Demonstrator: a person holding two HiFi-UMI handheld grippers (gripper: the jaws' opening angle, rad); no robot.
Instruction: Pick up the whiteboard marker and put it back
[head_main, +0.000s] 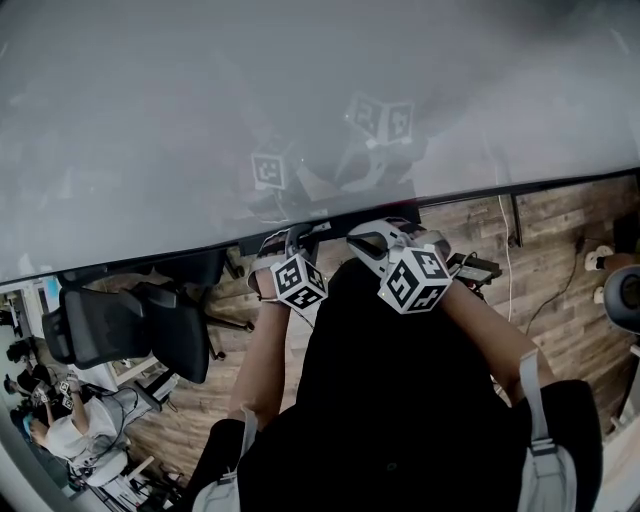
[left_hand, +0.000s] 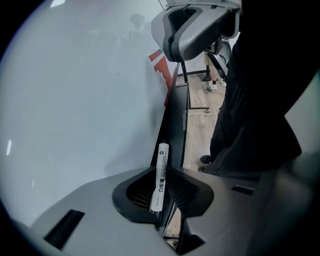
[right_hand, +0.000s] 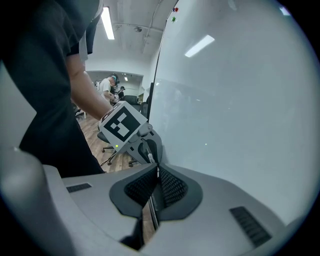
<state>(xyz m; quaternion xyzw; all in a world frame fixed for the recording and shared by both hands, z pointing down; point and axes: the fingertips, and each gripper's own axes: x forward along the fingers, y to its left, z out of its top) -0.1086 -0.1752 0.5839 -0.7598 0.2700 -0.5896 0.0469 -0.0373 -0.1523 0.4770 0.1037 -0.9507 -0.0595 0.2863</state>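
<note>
The marker (left_hand: 160, 176) is pinched between the jaws of the left gripper (left_hand: 164, 171), close beside the whiteboard (left_hand: 75, 100); the right gripper (right_hand: 156, 171) is closed on nothing. The marker is best laid flat along the black ledge (left_hand: 174, 112) before it is released

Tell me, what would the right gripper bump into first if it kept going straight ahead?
Most likely the left gripper, which sits just beyond the right gripper's closed jaws, beside the whiteboard. How far apart they are is hard to judge.
</note>
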